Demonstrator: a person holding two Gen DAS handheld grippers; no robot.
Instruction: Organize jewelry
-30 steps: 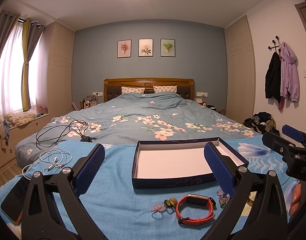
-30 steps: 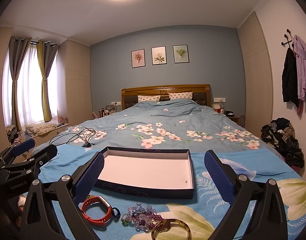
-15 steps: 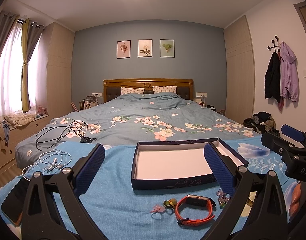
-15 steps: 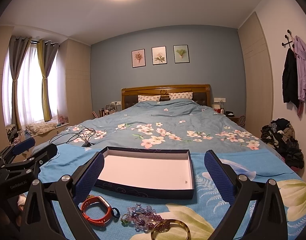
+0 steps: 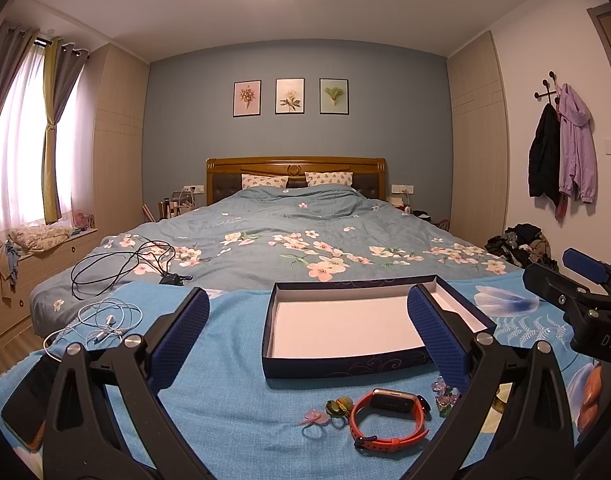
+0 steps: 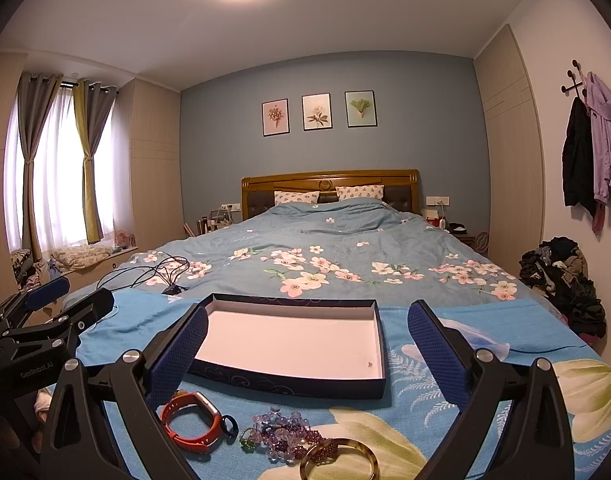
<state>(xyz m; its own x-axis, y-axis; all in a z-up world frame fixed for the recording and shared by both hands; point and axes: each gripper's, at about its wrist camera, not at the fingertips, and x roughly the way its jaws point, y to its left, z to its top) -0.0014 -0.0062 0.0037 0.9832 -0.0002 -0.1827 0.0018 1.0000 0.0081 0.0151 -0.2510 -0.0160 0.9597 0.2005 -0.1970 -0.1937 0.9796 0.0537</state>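
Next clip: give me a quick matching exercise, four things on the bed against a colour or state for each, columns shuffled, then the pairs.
1. box
2. watch band
3. bangle
4. right tongs

A. orange
B. open, holding nothing
C. amber, at the near edge
D. dark blue outside, white inside, no jewelry in it

Pairs: 1-D, 2-A, 3-C, 4-B

Both views are taken low over the foot of the bed, facing its wooden headboard (image 5: pixel 296 168) (image 6: pixel 330 182). The shallow dark-blue cardboard box with a white floor (image 5: pixel 345 330) (image 6: pixel 293 344) is seen close from its left in the left wrist view and from its right in the right one. The box and headboard are shared.
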